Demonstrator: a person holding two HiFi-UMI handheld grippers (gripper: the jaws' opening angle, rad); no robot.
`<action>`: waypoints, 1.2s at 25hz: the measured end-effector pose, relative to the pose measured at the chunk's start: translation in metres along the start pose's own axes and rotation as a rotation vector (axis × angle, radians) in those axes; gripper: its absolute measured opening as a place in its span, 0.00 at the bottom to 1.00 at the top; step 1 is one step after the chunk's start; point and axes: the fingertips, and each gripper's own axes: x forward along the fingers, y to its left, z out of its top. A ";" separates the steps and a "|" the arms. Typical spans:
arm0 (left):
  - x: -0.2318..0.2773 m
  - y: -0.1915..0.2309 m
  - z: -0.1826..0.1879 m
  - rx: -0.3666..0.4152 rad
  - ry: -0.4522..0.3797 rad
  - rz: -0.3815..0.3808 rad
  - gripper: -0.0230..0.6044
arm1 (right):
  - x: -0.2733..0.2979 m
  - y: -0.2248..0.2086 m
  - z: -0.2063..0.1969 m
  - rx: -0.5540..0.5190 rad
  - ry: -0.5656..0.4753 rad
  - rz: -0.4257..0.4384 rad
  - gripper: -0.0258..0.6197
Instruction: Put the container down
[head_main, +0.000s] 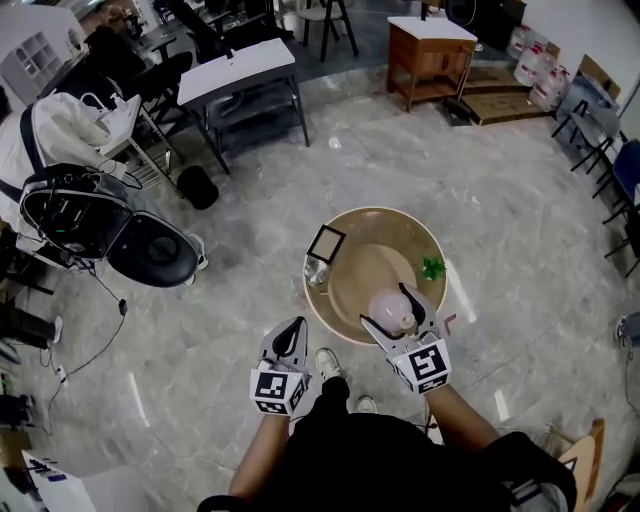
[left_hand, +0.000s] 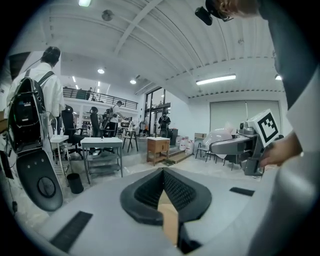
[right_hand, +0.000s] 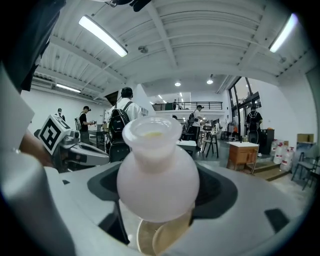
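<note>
Over the near edge of a round desk in an open workshop, a standing person holds a pale, bulb-shaped container in the right hand-held gripper. Its jaws are closed against the container's belly from either side. The container stands upright, its open neck pointing up and its long axis vertical. The tan desktop lies directly below it and shows under its base in the right gripper view. Whether the base is touching the wood cannot be told from here, though it looks to be hanging just above.

The left hand-held gripper is empty, its jaws drawn together. It sits off the desk's near-left rim, over the marble floor, and plays no part. The right side is therefore the working one, and setting the container down looks to be a matter of going straight down rather than reaching out.

A small frame stands at the far-left rim and a green sprig lies to the right. Both are apart from the spot under the container, which appears bare.
</note>
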 end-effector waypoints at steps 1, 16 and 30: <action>0.004 0.012 0.002 -0.014 -0.003 0.005 0.03 | 0.012 0.001 -0.001 0.006 0.011 0.004 0.66; 0.085 0.136 -0.041 -0.052 0.075 -0.027 0.03 | 0.170 0.021 -0.081 -0.021 0.187 0.101 0.66; 0.134 0.182 -0.105 -0.172 0.052 0.087 0.03 | 0.261 0.053 -0.267 -0.006 0.386 0.214 0.66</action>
